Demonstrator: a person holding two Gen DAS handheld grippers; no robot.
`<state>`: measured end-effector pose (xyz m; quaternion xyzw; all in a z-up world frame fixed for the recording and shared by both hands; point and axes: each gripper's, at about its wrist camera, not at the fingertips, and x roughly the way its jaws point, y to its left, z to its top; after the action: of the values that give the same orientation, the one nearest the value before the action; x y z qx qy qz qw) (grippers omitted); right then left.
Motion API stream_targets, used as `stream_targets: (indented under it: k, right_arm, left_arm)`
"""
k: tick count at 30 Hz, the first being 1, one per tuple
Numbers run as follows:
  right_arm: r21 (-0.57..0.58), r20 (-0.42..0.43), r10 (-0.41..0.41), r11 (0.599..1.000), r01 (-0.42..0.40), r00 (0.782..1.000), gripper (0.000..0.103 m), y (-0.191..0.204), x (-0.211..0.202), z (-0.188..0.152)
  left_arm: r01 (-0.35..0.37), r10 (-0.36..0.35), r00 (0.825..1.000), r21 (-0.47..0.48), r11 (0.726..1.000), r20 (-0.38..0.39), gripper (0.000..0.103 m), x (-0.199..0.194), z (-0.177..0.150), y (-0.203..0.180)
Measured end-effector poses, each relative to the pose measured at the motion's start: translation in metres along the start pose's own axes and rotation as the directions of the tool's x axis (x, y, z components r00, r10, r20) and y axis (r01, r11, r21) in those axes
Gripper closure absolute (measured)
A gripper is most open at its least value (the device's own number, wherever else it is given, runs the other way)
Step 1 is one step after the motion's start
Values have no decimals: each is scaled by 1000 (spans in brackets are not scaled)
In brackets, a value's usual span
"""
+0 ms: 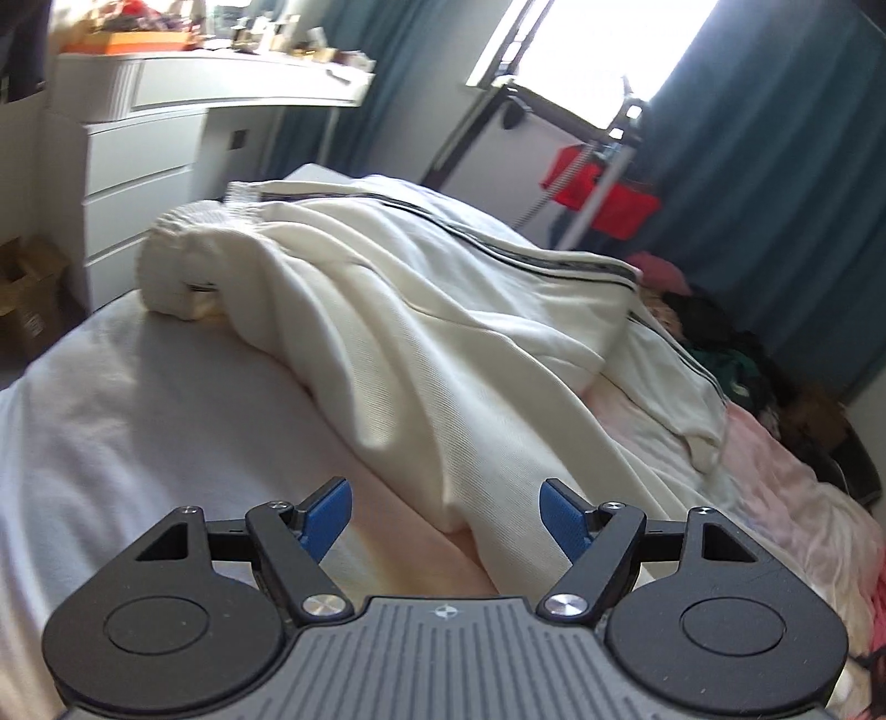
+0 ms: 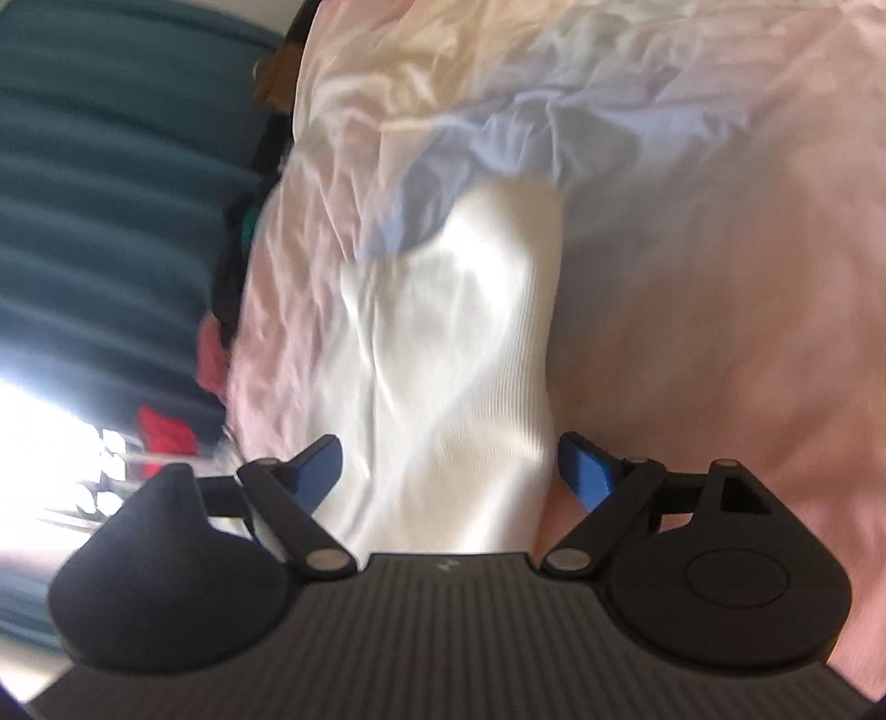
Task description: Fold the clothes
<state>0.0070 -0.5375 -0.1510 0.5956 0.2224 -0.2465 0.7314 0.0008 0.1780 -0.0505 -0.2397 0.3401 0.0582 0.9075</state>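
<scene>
Trousers: cream trousers (image 1: 421, 310) with dark side stripes lie bunched across the bed (image 1: 144, 399), elastic waistband toward the far left end, legs running toward the near right.
Left gripper: the left gripper (image 1: 446, 512) hovers above the bed with its jaws spread wide; nothing sits between the 2 blue pads (image 1: 329, 512).
Below left gripper: a fold of the trousers reaches toward the gap from the right, and the pink sheet (image 1: 426, 559) shows directly under it.
Right gripper: the right gripper (image 2: 448, 471) also has its jaws spread; a strip of cream cloth (image 2: 443, 354) runs up through the gap, but the pads are not pressing on it.
Right view, farther out: the strip runs up toward crumpled pale blue fabric (image 2: 487, 144); rumpled pink bedding (image 2: 720, 277) lies on both sides. The view is rolled and blurred.
Room, left view: white drawers (image 1: 138, 166) stand beyond the bed's left edge, teal curtains (image 1: 775, 166) flank a bright window (image 1: 598, 50), and a red item (image 1: 603, 188) hangs on a rack below it.
Bed's far right: dark clothes (image 1: 714, 343) are piled beside the trousers.
</scene>
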Motion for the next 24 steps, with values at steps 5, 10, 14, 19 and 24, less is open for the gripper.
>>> stream_targets:
  k: [5, 10, 14, 19, 24]
  right_arm:
    - [-73, 26, -38, 997, 40, 999, 15, 24, -4, -19]
    - [-103, 40, -40, 994, 44, 998, 16, 28, -5, -34]
    - [-135, 43, -27, 990, 32, 999, 16, 22, 3, -26]
    - [-106, 48, 8, 994, -3, 999, 17, 3, 7, -19]
    - [-108, 81, 32, 994, -23, 996, 15, 5, 9, -18]
  left_arm:
    - [-32, 31, 999, -103, 994, -6, 26, -21, 19, 2]
    - [-58, 57, 998, -159, 986, -8, 25, -35, 33, 2]
    - [-90, 90, 996, -141, 986, -5, 25, -35, 38, 1]
    - [-87, 91, 996, -139, 986, 23, 23, -22, 41, 12]
    - [-89, 97, 995, -245, 965, 22, 23, -2, 43, 42]
